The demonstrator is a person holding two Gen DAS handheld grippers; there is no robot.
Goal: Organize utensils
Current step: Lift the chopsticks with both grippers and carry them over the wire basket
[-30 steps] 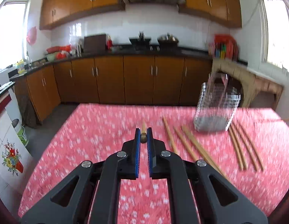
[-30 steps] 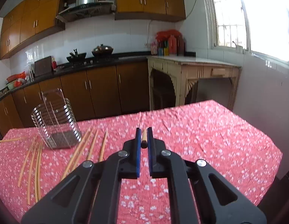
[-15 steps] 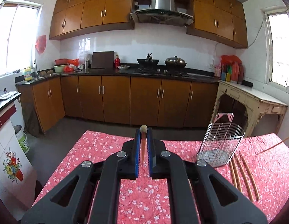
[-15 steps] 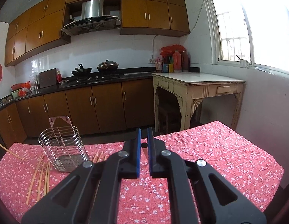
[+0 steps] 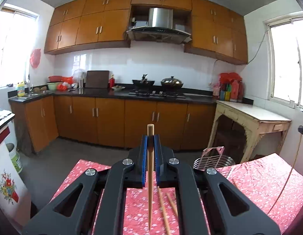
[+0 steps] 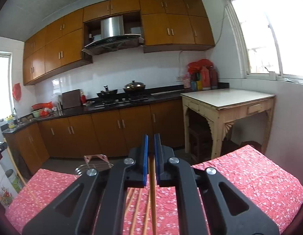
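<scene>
A: What was seen from the left wrist?
B: A tapered wooden chopstick (image 5: 150,176) was clamped upright in the left gripper (image 5: 150,137), above the red floral tablecloth (image 5: 268,182).
A: And the right?
B: Another wooden stick (image 6: 152,192) was clenched by the right gripper (image 6: 150,137); a wire utensil basket (image 6: 94,165) stood behind.

Kitchen: orange-brown wall cabinets (image 5: 92,29), steel range hood (image 5: 159,25), white tiled wall (image 5: 151,62). Black countertop (image 5: 116,94) over base cabinets (image 5: 110,121), grey floor (image 5: 59,152). Worn cream side table (image 6: 225,101). Bright daylight through windows (image 6: 268,29) both sides.
</scene>
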